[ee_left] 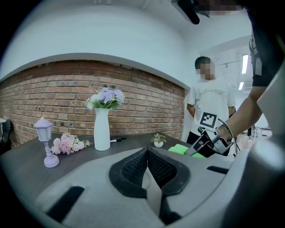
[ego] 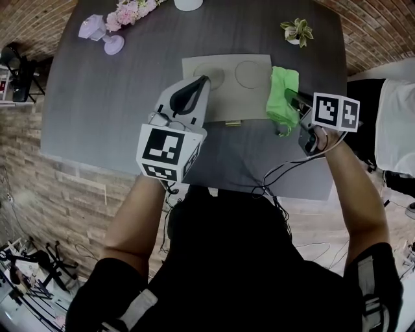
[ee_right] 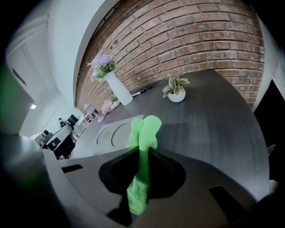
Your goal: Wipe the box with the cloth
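1. Starting at the left, the left gripper [ego: 201,83] is hovering over the left part of the box [ego: 227,87]. Its jaws are pressing together on nothing. Whether they are touching the box is not clear.
2. The box is lying flat at the middle of the table [ego: 91,110], with its near edge sitting close to the table's near edge.
3. The right gripper [ee_right: 142,153] is pinching the green cloth [ee_right: 144,129] between its jaws. The free end of the cloth is hanging forward at the box's right edge, so the cloth is grasped but wiping is probably only now starting.
4. The next move is likely calling for dragging the cloth leftward across the box top. The left gripper should be pinning the box or moving out of the way.
5. Room is looking generous. The lantern [ego: 97,29] and pink flowers [ego: 130,11] are standing well apart at the far left, and the potted plant [ego: 297,30] is sitting beyond the cloth. The tight side is the near table edge, just beside the right gripper.
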`<state>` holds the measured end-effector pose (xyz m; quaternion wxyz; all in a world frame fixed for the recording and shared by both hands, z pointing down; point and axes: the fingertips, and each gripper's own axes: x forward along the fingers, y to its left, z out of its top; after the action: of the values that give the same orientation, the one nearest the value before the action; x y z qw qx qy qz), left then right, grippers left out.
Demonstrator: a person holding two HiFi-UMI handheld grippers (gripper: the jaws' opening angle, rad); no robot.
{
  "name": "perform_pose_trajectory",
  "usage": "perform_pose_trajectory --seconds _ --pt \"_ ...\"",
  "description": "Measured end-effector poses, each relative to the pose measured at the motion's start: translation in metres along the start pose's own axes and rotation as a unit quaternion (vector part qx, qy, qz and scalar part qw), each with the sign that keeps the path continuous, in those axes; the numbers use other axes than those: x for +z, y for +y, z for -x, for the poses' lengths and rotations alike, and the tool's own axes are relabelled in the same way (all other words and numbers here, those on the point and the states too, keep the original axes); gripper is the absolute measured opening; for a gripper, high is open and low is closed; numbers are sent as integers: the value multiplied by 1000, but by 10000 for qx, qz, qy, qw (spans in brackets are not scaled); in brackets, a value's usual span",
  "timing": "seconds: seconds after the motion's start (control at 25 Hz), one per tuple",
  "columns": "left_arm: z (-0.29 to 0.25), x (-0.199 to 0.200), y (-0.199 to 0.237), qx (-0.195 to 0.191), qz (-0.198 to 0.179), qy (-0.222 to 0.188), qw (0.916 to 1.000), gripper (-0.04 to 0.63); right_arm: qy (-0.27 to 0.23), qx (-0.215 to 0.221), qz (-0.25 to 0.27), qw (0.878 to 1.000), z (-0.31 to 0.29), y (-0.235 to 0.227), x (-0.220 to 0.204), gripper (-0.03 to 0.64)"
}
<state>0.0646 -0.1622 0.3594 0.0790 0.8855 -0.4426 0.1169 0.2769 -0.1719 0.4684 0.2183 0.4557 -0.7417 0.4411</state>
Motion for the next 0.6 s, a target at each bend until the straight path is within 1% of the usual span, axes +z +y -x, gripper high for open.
perform_pose_trajectory --seconds 0.32,0.6 --pt "0 7 -13 -6 -108 -15 9999 9 -147 -98 -89 9998 17 -21 -3 38" --pt "15 15 -15 56 -210 -47 9998 9 -310 -112 -125 9994 29 -21 -6 38"
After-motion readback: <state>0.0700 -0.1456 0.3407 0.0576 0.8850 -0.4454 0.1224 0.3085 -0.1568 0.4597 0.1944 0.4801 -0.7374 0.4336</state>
